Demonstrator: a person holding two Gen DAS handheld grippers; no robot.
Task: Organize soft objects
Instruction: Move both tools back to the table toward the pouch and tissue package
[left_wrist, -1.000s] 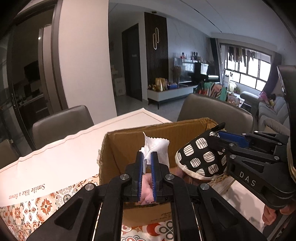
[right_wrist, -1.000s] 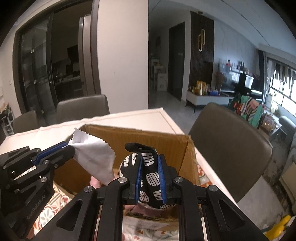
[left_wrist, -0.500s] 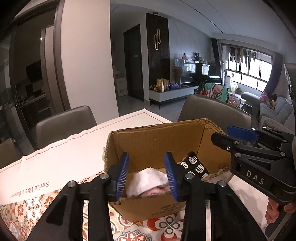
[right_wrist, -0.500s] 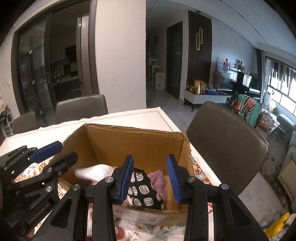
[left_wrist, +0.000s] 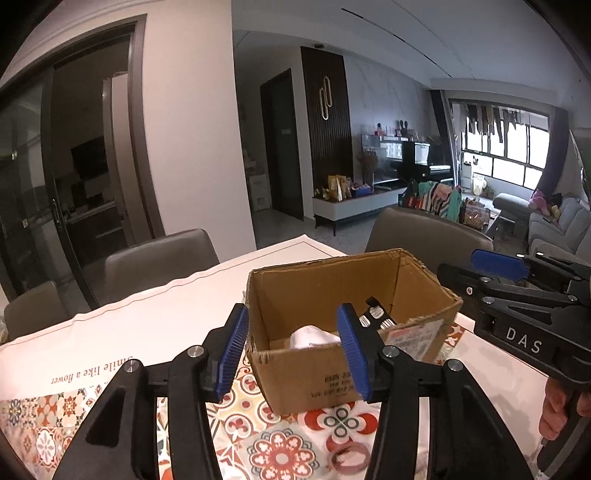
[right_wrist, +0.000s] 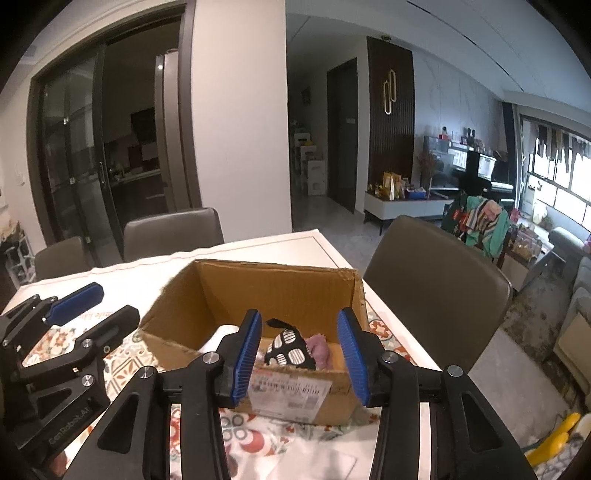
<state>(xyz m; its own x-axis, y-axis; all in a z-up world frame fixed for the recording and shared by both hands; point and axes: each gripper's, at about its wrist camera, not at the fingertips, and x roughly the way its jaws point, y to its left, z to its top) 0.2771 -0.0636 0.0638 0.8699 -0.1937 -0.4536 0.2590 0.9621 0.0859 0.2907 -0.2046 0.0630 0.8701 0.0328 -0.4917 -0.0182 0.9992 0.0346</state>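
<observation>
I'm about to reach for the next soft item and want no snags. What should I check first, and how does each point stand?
1. Left gripper open and holding nothing: ok.
2. Right gripper open and holding nothing: ok.
3. White cloth lying inside the brown cardboard box: ok.
4. Black pouch with white ovals inside the box, next to a pink cloth: ok.
5. Box upright on the patterned tablecloth, its top open: ok.
6. Next soft item within reach: cannot tell; none shows outside the box in either view.
</observation>
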